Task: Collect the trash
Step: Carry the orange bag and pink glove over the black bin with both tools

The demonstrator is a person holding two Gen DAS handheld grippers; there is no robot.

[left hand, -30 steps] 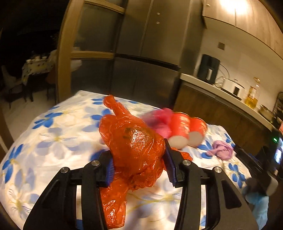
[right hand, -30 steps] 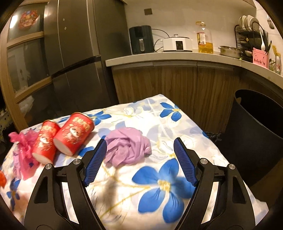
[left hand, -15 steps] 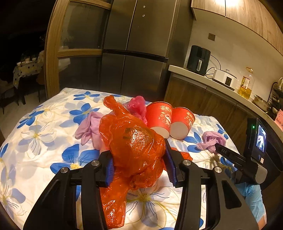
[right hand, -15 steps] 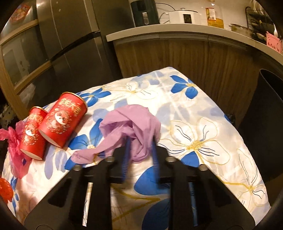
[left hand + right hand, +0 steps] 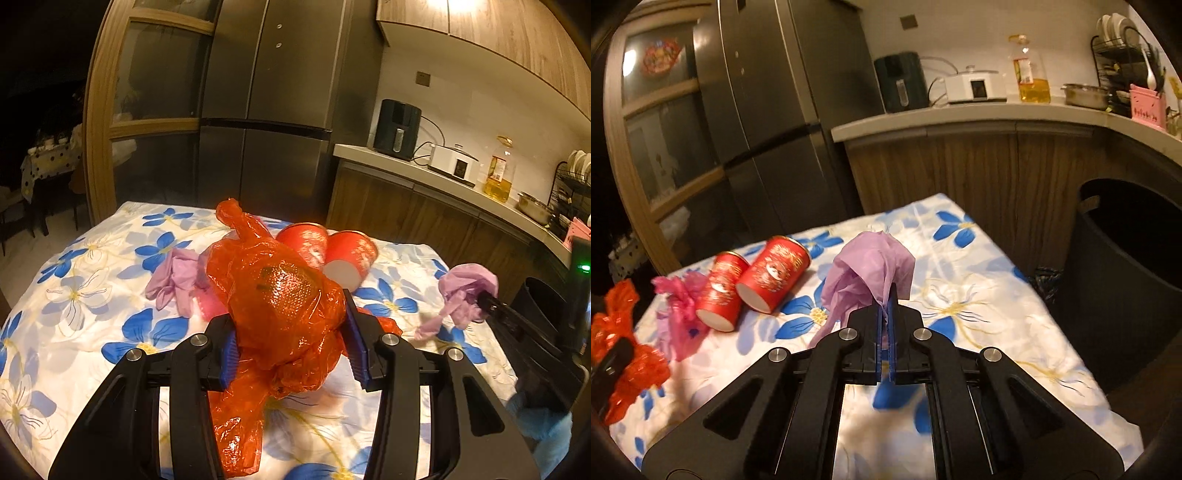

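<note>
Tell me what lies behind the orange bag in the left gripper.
Behind the orange bag, two red cups lie on their sides beside a purple glove. A pink bag is mostly covered.

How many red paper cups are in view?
2. Both red paper cups lie on their sides, side by side on the floral cloth: one nearer the fridge, one beside the pink plastic. None seems hidden.

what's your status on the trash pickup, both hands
Left gripper shut on orange bag. Right gripper shut on purple wad, lifted off the cloth. Bin open at right, path clear. Two red cups left.
</note>
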